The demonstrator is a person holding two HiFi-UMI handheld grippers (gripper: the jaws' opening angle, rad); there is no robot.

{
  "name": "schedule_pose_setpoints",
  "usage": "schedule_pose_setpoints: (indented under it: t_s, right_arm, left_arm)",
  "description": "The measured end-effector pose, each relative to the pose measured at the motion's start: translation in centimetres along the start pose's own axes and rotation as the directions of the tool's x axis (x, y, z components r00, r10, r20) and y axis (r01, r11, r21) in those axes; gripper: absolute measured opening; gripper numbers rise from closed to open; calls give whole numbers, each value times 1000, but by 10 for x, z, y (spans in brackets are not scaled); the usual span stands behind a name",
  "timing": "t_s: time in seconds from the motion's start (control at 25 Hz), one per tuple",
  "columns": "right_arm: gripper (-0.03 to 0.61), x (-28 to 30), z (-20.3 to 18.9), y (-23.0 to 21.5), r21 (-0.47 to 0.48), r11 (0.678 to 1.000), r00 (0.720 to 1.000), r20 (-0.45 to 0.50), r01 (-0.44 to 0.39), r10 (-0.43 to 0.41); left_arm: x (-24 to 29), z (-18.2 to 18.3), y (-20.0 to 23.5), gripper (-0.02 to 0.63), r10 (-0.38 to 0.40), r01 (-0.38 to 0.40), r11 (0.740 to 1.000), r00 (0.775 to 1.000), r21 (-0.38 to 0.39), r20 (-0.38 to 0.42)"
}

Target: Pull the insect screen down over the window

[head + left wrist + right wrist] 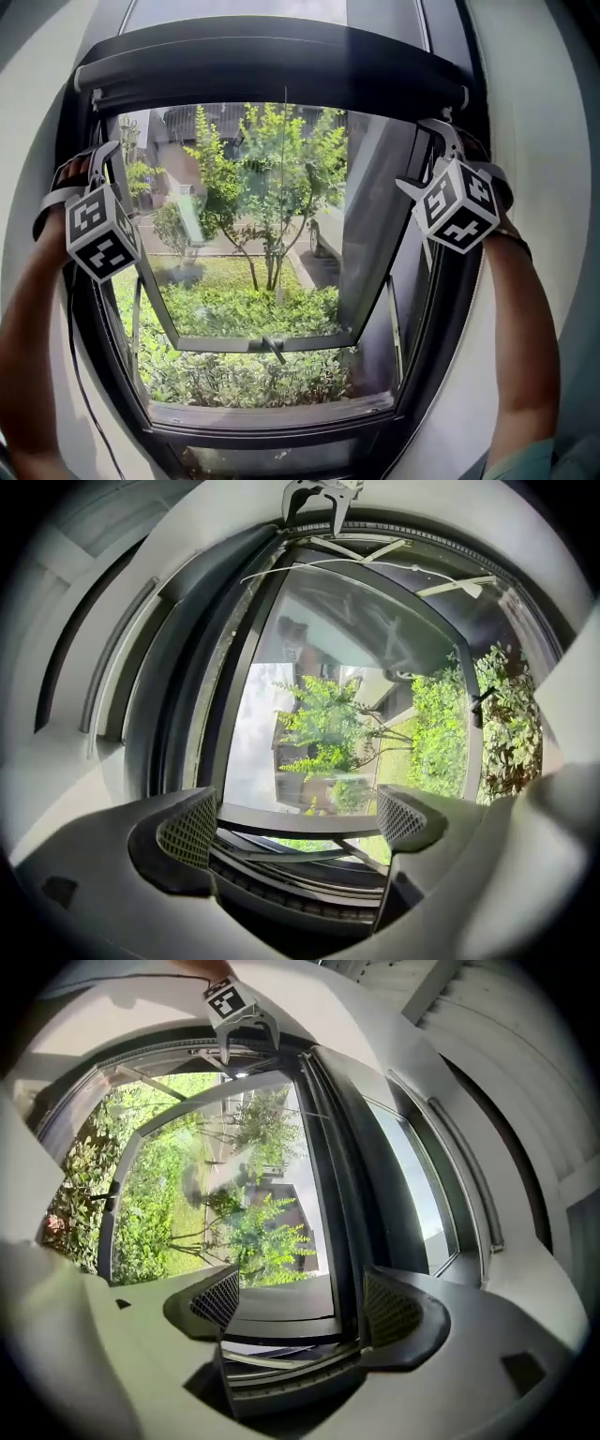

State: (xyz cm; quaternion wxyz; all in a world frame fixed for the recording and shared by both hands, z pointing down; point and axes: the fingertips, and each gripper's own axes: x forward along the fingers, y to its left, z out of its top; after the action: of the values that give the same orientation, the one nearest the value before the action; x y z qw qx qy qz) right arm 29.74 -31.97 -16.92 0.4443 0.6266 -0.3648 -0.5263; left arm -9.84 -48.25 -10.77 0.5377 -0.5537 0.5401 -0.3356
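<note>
The insect screen is rolled up in its dark housing (272,66) along the top of the window, and its bottom bar (281,92) sits just under it. My left gripper (101,164) is raised beside the window's left frame, below the housing's end. In its own view the left gripper (295,822) is open, with only frame edges seen past the pads. My right gripper (427,159) is up at the right frame, level with the left. The right gripper (303,1304) is also open with nothing pressed between the pads.
The glass sash (262,342) is tilted outward, with a garden and trees beyond it. A thin pull cord (284,187) hangs down the middle of the opening. The dark window frame (281,417) closes the bottom, and white wall lies to either side.
</note>
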Motion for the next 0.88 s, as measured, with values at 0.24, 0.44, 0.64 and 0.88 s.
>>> schedule_pose_setpoints:
  t_s: [0.24,0.44,0.64,0.88]
  right_arm:
    - [396,14,-14,-28,-37,999,998,-66,-11,9]
    - [397,27,-20,-31,-55,997,994,-102,-52,46]
    - [396,39,-31,-31,-77,993,985,-156,-92,79]
    - [396,41,-33,-31,-112,987,978,-183,-119,97]
  left_arm:
    - [7,3,57,532,54,-54,999,998,5,-17]
    - [10,-8,74,532,53,-53,999,998,12,-40]
    - [19,-22,83,532,43,-44,999,998,-7,-50]
    - [25,-35,89,532,59,-60,998,996,-1,-66]
